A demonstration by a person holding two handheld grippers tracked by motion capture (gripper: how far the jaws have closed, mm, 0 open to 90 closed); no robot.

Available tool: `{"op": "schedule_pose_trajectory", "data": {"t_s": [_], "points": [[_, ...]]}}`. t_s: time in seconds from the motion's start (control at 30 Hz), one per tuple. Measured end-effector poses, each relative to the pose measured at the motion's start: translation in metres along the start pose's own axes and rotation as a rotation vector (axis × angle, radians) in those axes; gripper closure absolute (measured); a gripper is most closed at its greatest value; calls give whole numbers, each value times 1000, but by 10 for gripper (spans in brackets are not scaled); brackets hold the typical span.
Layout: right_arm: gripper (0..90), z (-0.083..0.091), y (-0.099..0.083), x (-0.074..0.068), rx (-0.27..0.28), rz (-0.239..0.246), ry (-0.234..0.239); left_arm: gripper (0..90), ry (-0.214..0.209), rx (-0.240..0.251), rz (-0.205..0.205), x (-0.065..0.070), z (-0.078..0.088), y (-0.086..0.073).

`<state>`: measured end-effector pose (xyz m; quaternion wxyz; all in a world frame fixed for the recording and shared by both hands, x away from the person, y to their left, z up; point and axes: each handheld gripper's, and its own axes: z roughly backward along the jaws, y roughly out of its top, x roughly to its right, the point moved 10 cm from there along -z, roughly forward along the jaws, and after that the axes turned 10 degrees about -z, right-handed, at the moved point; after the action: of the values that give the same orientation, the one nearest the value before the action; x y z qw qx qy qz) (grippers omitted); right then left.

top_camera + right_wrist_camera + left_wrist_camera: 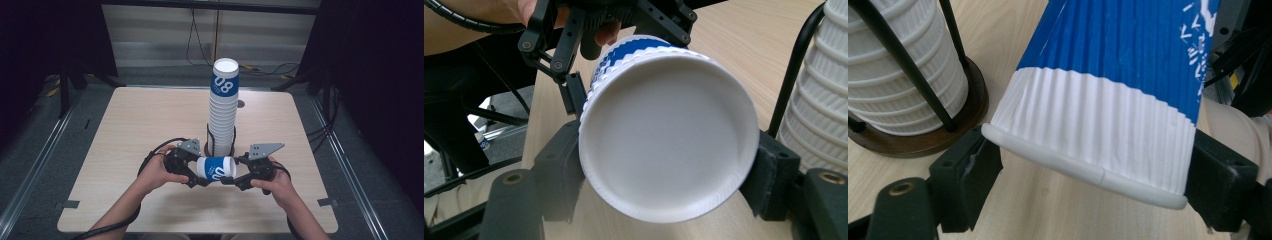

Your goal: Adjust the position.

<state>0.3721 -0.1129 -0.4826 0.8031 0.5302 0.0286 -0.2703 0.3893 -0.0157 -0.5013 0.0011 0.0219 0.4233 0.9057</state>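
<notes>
High view: a single blue-and-white paper cup [216, 168] lying on its side, held off the table [130, 130] between the left gripper [192, 172] and the right gripper [235, 176], just in front of the tall cup stack [223, 107]. Stack standing upright in a black wire holder [220, 142] on a round brown base, behind the held cup and near the middle of the tabletop. Hands wrapped around both gripper bodies, forearms entering from the near edge.

Left gripper view: black jaws set fairly wide, bracketing the cup's rolled rim [1088, 172]; right pad against the cup wall, left pad at the rim's corner, firm contact there hard to judge. Stack base [923, 135] to the left of the cup, close by.

Right gripper view: jaws pressed on either side of the cup's closed bottom end [669, 145], clamping it. Stack ribs [824, 100] just to the right of the cup, left gripper [589, 30] beyond the cup.

Risks, as a judgement: thin ribbed paper denting or ovalling under too hard a squeeze; cup dropping to the table if both grips loosen together; a tilted lift toward the stack catching the top rim and tipping the tall column; sleeve or cable brushing the holder.
</notes>
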Motion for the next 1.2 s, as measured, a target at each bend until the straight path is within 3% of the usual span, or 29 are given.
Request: {"op": "schedule_pose_trajectory", "data": {"t_s": [0.27,0.4,0.5,0.7,1.2], "points": [[292,-2,-3,0,-6,-11,15,210,8,-19,-1,1,5,-1],[298,-3,-3,-1,-7,-8,22,212,-19,-29,8,2,8,-2],[299,-3,-3,-2,-8,-4,20,210,-13,-27,8,2,7,-1],[298,-3,-3,-2,-9,-2,20,207,-5,-32,-16,2,9,-2],[283,-6,-5,-4,-23,-1,23,243,-15,-67,-21,3,12,-3]]}}
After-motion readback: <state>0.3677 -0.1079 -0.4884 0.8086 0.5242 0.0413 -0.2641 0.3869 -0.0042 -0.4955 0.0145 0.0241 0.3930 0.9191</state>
